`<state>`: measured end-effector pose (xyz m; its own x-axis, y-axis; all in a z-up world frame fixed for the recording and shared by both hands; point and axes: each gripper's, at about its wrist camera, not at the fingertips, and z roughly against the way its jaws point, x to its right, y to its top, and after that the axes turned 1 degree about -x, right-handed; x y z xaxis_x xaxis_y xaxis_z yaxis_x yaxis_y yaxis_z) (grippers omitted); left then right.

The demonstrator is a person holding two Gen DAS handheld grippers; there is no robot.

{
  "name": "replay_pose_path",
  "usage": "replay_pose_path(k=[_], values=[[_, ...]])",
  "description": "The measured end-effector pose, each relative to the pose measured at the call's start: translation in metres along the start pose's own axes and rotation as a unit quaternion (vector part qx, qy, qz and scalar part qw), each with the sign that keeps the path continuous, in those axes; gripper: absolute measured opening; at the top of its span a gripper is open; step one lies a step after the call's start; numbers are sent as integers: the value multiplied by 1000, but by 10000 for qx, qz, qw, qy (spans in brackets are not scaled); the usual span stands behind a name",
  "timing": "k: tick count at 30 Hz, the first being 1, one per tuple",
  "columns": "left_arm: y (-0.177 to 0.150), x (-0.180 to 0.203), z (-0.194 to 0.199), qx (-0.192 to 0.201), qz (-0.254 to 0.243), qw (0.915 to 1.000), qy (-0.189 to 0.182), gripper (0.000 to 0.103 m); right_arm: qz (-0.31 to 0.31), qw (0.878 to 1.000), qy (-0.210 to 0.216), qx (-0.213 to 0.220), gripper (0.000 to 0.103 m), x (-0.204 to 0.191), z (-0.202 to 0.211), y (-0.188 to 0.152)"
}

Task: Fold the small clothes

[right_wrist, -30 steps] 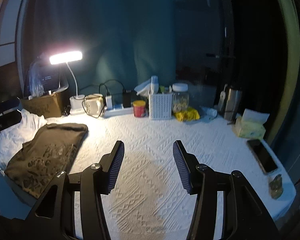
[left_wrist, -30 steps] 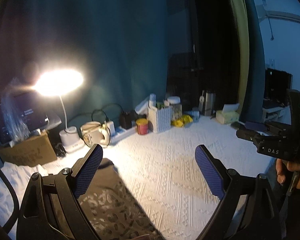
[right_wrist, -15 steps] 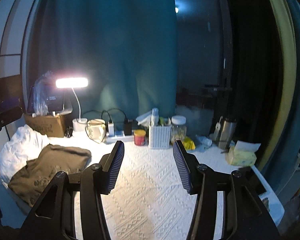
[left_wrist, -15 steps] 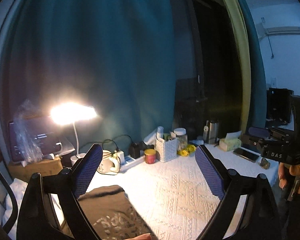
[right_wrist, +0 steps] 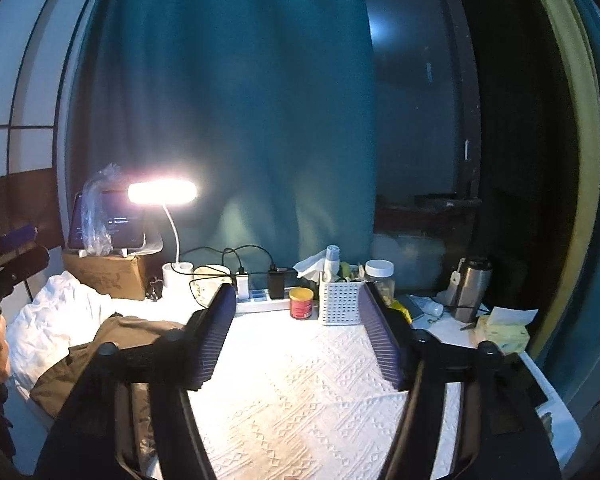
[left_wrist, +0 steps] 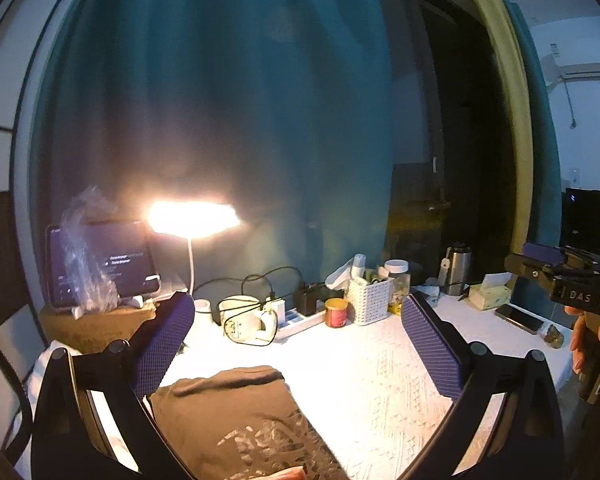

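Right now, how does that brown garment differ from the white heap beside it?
The brown garment is dark with a pale print and lies fairly flat, roughly folded; the white heap is plain and crumpled. The brown one sits nearer the table's middle, the white at its left end. Both are soft cloth, touching, gripped by neither gripper.

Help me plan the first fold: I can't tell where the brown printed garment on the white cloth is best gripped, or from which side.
Probably its far right corner: in the left wrist view the brown garment lies flat, that corner sitting free on the white tablecloth. Bring the open left gripper down from the right, over bare cloth; the white fabric pile crowds its left side.
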<state>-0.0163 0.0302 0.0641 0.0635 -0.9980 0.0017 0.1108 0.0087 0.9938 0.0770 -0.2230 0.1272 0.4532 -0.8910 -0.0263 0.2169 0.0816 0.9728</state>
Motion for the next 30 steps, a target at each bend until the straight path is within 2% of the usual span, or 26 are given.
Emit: replay_pose_path(k=[14, 30], values=[[-14, -1, -19, -363, 115, 9993, 50, 102, -117, 9997, 34, -192, 67, 4, -14, -12], [-18, -1, -26, -487, 109, 9988, 27, 102, -139, 9997, 1, -217, 67, 6, -16, -15]])
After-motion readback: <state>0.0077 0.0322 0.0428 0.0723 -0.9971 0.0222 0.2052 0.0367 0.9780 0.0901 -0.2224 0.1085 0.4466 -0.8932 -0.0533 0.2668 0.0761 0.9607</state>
